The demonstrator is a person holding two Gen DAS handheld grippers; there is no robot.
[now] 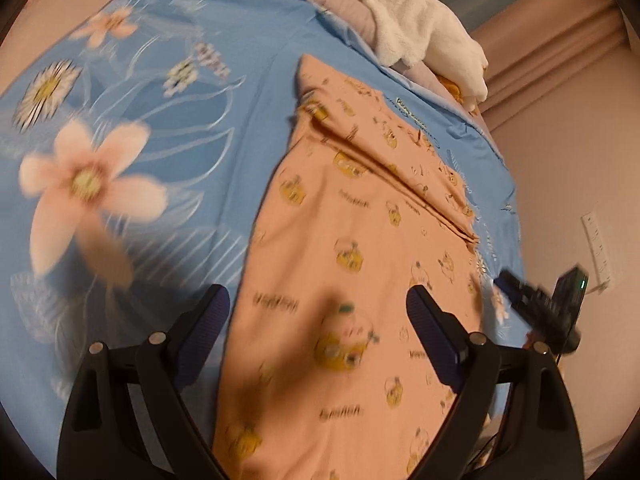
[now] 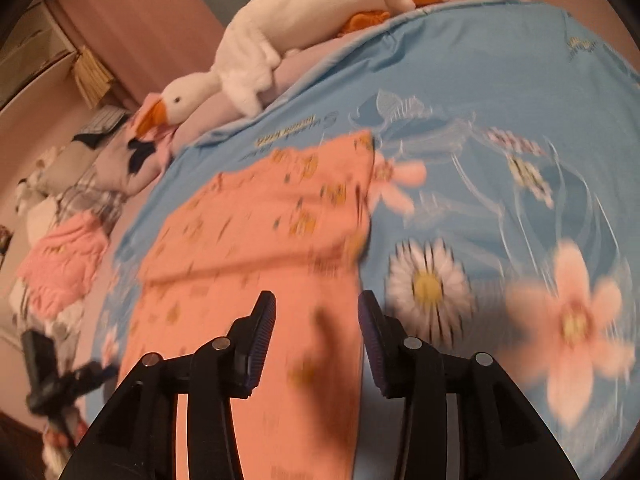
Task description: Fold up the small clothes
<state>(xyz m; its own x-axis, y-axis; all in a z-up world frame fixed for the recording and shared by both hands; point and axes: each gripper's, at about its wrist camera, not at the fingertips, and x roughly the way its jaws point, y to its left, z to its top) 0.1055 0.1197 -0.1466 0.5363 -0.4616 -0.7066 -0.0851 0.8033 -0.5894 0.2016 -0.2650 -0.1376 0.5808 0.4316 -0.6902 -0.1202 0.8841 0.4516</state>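
A small peach garment (image 1: 352, 264) printed with yellow cartoon figures lies spread on a blue floral bedsheet (image 1: 168, 128). A fold ridge runs across its far half. My left gripper (image 1: 320, 312) is open and empty, hovering over the garment's near end. In the right wrist view the same garment (image 2: 256, 240) lies below my right gripper (image 2: 316, 320), which is open and empty above its near right edge. The right gripper also shows at the right edge of the left wrist view (image 1: 540, 308). Both views are motion-blurred.
A white plush goose (image 2: 288, 36) lies on a lilac blanket at the far edge of the bed. A pile of other clothes, one pink (image 2: 64, 264), sits at the left. Pink curtains (image 1: 552, 52) and a wall socket (image 1: 598, 248) are beyond the bed.
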